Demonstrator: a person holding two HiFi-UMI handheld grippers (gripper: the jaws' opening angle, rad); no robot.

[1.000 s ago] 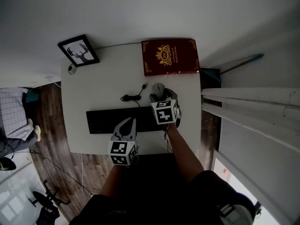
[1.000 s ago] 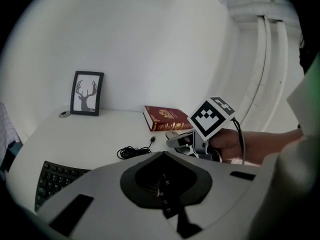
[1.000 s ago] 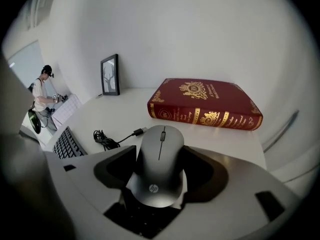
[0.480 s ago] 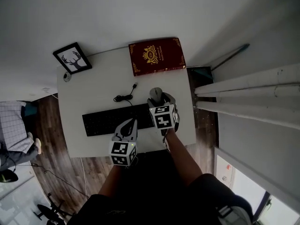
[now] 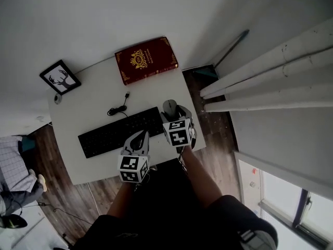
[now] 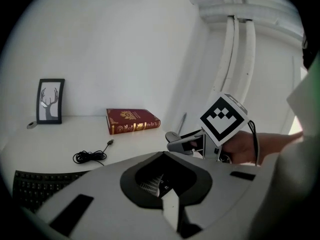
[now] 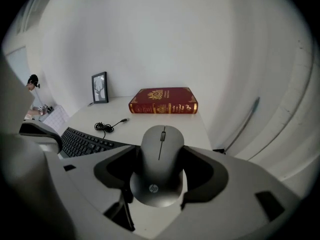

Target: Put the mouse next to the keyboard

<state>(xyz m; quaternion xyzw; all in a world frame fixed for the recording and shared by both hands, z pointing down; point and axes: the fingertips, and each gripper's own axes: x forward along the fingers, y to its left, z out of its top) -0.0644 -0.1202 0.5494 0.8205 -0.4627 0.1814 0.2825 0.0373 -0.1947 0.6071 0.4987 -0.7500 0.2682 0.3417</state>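
A dark grey wireless mouse (image 5: 169,107) (image 7: 160,164) sits between the jaws of my right gripper (image 5: 174,112) (image 7: 159,180), which is shut on its sides. It is just off the right end of the black keyboard (image 5: 119,132) (image 7: 85,141), close to it. I cannot tell whether the mouse touches the white table (image 5: 93,95). My left gripper (image 5: 138,138) (image 6: 167,200) hovers over the keyboard's near edge with its jaws together and nothing in them. In the left gripper view the mouse (image 6: 173,135) shows held at the right.
A red book (image 5: 146,59) lies at the table's back, a framed deer picture (image 5: 60,77) at the back left. A coiled black cable (image 5: 118,108) lies behind the keyboard. The table's right edge (image 5: 200,134) is close to the mouse, with floor beyond.
The head view has swung, so the table sits further left. My right gripper has carried the mouse from behind the keyboard's right part to beside its right end. The left gripper has held still.
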